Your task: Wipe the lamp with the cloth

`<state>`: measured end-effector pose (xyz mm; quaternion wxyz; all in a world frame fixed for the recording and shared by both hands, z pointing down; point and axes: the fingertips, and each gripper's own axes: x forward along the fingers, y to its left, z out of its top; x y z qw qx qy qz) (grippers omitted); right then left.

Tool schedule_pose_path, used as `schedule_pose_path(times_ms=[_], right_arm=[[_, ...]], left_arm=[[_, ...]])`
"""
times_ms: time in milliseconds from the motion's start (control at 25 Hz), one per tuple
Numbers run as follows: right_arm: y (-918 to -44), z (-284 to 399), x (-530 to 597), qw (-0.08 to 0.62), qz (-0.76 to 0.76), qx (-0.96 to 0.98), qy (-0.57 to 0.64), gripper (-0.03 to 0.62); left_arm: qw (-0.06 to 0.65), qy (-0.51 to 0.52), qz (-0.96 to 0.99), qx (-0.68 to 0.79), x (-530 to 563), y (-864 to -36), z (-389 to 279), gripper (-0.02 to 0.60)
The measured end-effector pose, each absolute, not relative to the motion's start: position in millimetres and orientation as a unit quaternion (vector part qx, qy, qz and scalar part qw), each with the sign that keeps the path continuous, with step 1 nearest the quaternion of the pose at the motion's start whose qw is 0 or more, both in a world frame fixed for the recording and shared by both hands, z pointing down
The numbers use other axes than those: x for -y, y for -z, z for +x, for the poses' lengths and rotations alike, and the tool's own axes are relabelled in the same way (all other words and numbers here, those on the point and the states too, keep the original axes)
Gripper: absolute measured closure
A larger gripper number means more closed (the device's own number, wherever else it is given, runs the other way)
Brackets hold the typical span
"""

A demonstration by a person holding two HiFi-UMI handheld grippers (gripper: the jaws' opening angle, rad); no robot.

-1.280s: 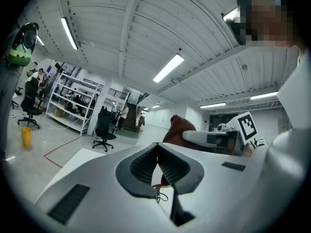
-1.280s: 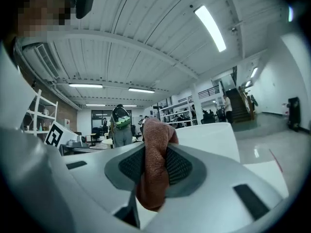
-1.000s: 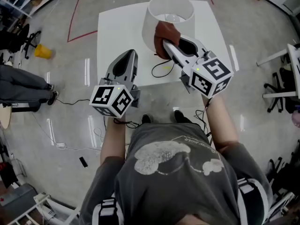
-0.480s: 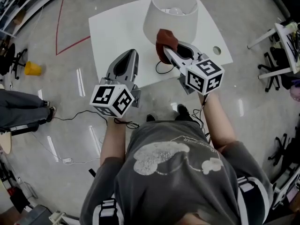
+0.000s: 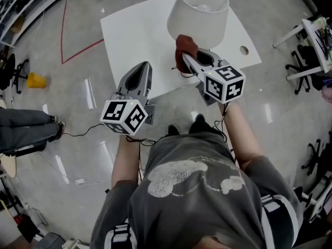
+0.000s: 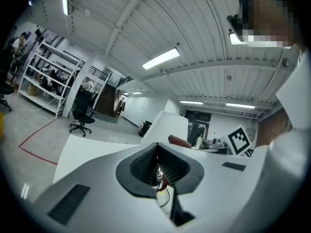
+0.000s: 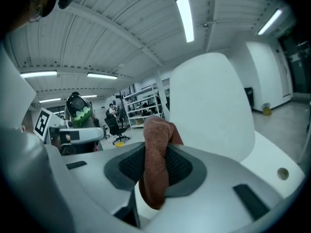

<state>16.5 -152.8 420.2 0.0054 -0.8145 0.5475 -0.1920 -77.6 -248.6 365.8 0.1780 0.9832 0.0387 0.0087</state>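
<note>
Right gripper [image 5: 184, 59] is clamped on the brown cloth [image 5: 185, 46], right up at the near side of the lamp [image 5: 199, 14] just beyond it on the bench [image 5: 135, 35], while the left gripper [image 5: 144, 66] hangs back, closed and empty.

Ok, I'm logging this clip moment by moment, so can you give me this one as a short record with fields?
lamp: white shade, upright on the white table
cloth: reddish-brown, at the shade's near side; contact unclear
right hand-held gripper: shut on the cloth, pointed at the lamp
left hand-held gripper: jaws together, nothing held, over the table's near edge, apart from the lamp
</note>
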Motion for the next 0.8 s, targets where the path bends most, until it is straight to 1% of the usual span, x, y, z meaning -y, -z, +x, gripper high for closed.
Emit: schedule_pose_path(times_ms=[120, 360, 560, 800], right_arm=[[-387, 16, 158, 0.028, -0.816, -0.555, 0.161, 0.497], [-321, 36, 168, 0.062, -0.817, -0.564, 0.101, 0.497], [-311, 49, 174, 0.070, -0.817, -0.566, 0.090, 0.497], [-322, 45, 180, 0.089, -0.800, -0.583, 0.109, 0.497]], left_arm=[[0.172, -0.002, 0.984, -0.037, 253, -359, -77, 0.572], [0.157, 0.016, 0.987, -0.032, 255, -332, -50, 0.572], [0.135, 0.021, 0.990, -0.029, 256, -316, -35, 0.572], [0.136, 0.017, 0.990, -0.016, 260, -315, -19, 0.572]])
